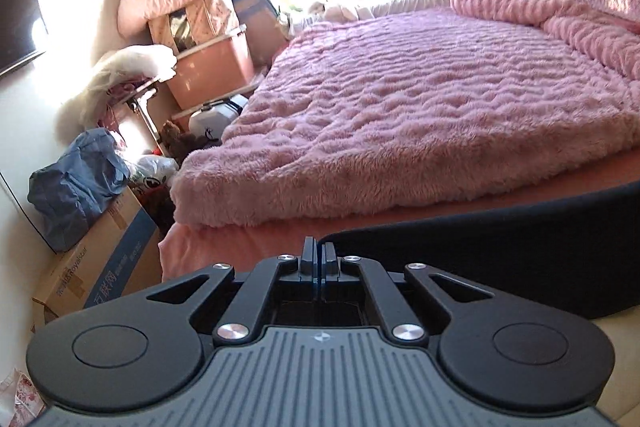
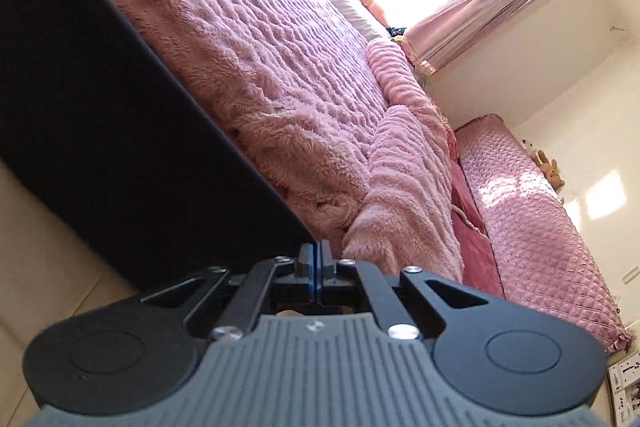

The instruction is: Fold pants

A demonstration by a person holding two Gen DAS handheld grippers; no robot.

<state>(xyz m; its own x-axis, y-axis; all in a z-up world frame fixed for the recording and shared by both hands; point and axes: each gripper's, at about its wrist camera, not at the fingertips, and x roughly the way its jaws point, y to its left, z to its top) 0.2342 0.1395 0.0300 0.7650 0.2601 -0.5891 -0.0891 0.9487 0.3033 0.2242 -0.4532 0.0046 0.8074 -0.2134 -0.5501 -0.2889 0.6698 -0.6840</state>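
Left wrist view: both jaws are clenched on the dark pants (image 1: 500,267) stretched taut above the bed (image 1: 400,107).

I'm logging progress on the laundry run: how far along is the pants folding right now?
Done: both grippers have hold of the dark pants. The left gripper and right gripper each have their jaws shut at an end of the fabric's edge. In hand: the cloth hangs stretched between them in front of the pink blanket on the bed. Left: no fold shows yet, so laying it out and every fold remain.
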